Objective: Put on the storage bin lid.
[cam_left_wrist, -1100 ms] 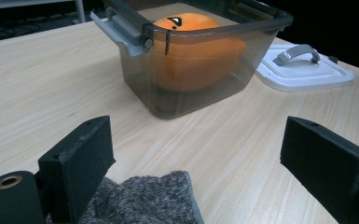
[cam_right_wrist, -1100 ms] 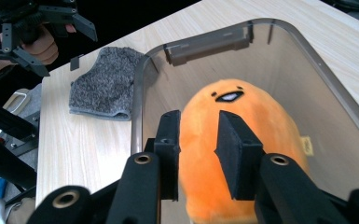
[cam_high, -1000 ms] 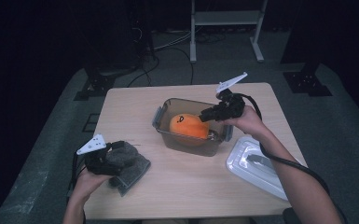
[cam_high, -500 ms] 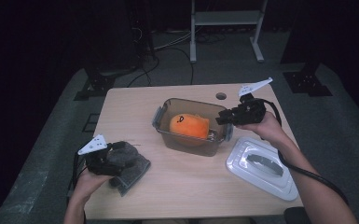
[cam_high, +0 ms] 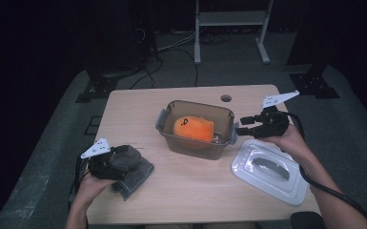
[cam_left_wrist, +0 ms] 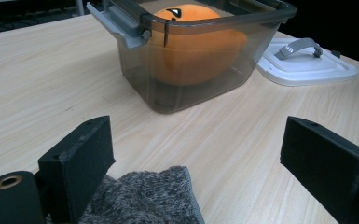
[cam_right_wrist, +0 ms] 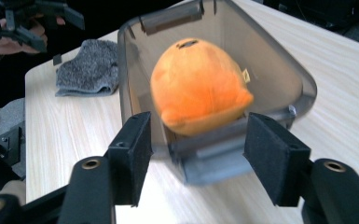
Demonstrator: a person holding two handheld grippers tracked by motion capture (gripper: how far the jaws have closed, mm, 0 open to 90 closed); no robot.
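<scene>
Right gripper (cam_high: 242,128) jaws, just opening, empty, beside bin (cam_high: 196,129) holding orange plush (cam_high: 194,129). Left gripper (cam_left_wrist: 205,168) spread over grey cloth (cam_left_wrist: 144,198). Next: pinch lid (cam_high: 271,171) handle squarely.

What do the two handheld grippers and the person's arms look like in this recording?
Both the left gripper and the right gripper are black, with flat, felt-like black pads. Each carries a pale three-cornered plate on top and trails a black cable. The forearms are bare, no sleeves.

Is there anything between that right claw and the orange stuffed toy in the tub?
Yes: the tub's near end wall and its grey latch stand between the right gripper and the orange plush toy. The jaws, which have just been opening, are empty; the tub's top is uncovered.
</scene>
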